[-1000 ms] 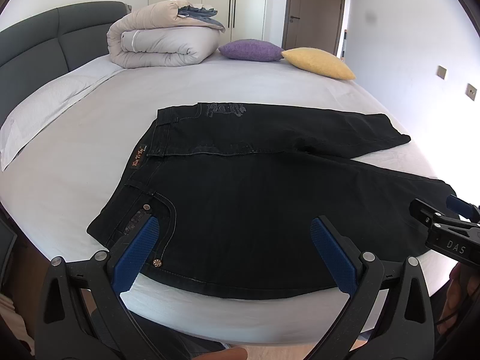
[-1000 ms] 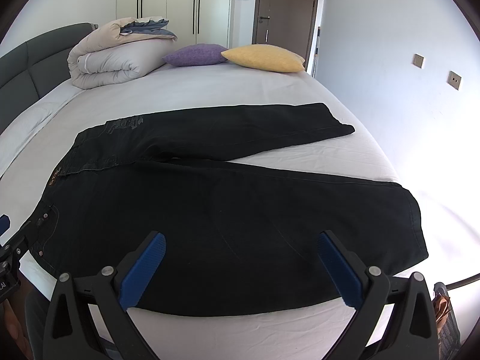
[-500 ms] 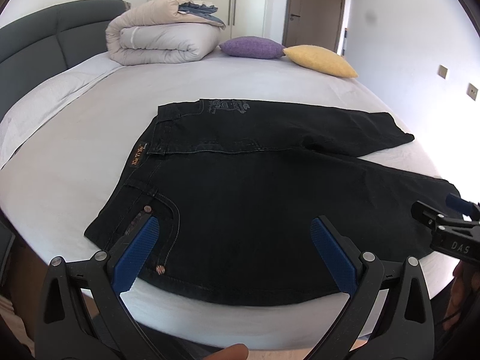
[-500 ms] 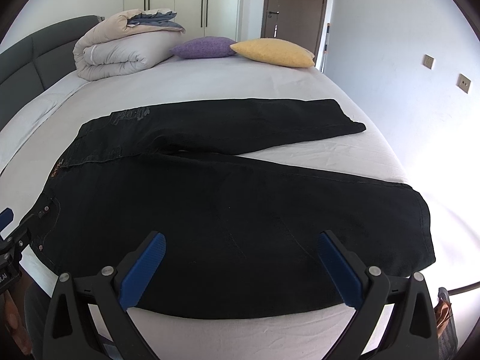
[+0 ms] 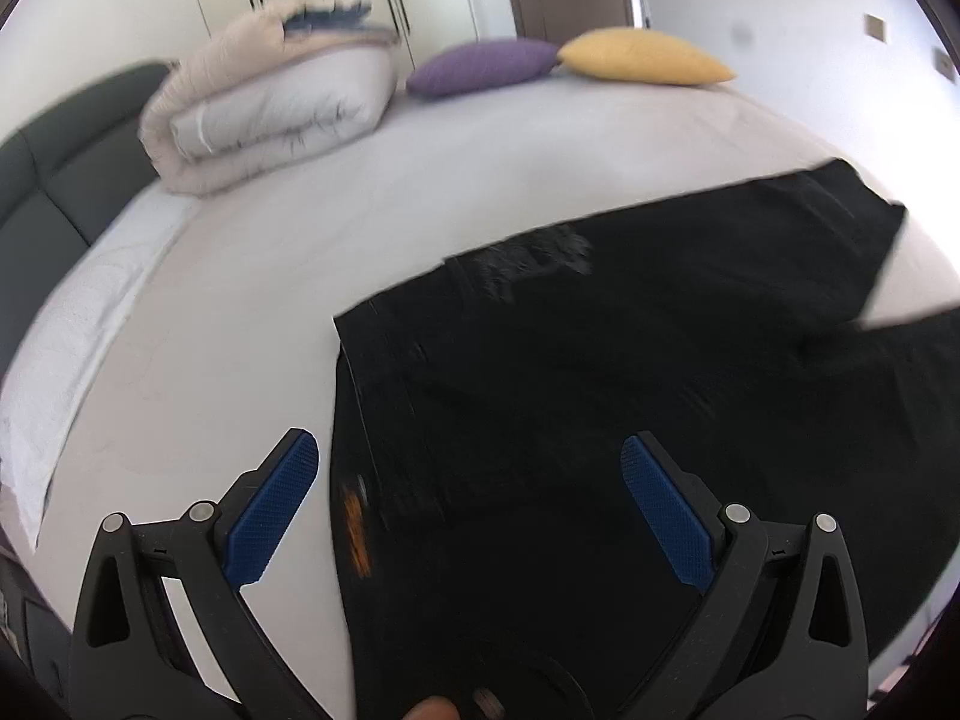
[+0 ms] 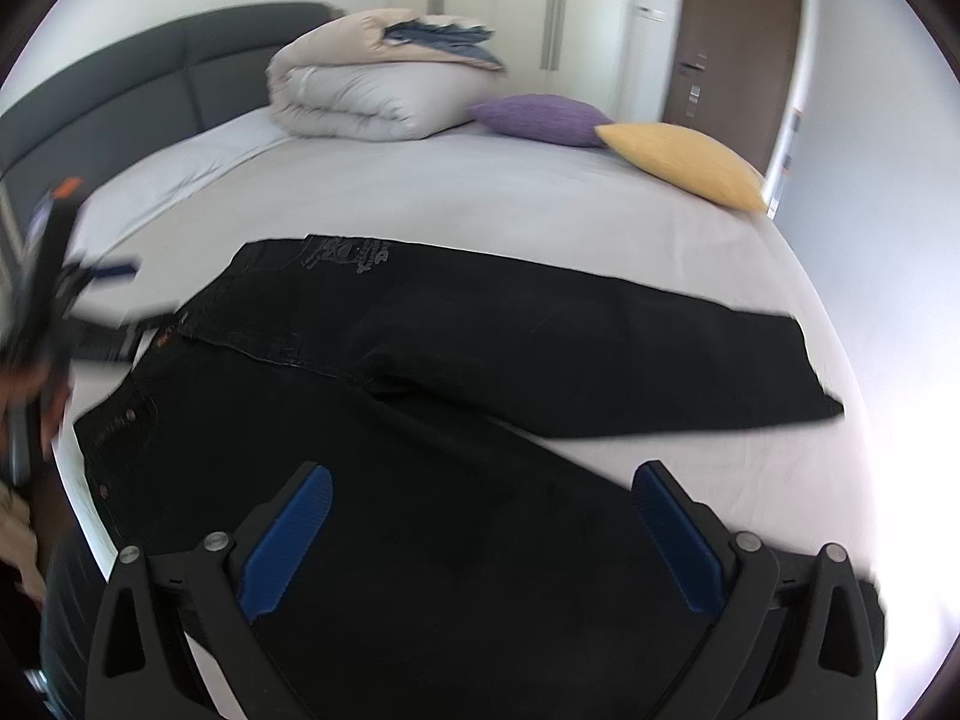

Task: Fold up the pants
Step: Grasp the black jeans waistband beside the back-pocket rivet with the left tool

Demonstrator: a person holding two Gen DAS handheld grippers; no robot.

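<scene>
Looking across the bed [image 6: 480, 192], we see its pale sheet filling most of both views, with a dark padded headboard [image 6: 138, 84] at the far left. A rolled duvet [image 6: 372, 90] sits far back by the headboard, a small blue garment lying on top of it. Just right of the duvet are a purple pillow [image 6: 540, 117] and a yellow pillow [image 6: 684, 162], their ends touching. Behind them stand pale wardrobe doors and a brown door [image 6: 732, 48].

We find the black pants [image 6: 420, 420] spread flat on the near half of the bed, waistband to the left, legs running right. The far leg lies straight toward the right edge; the near leg angles toward us, with a wedge of sheet between the two hems. Pale printed lettering marks the far hip, too small and blurred for us to read. A small orange-brown patch [image 5: 354, 525] sits on the waistband; its writing is smeared by motion blur.

We hold the left gripper [image 5: 468, 495] above the waistband corner, its blue pads wide apart and gripping nothing. Our right gripper [image 6: 483, 531] hangs over the near leg, fingers likewise spread, nothing between them.
</scene>
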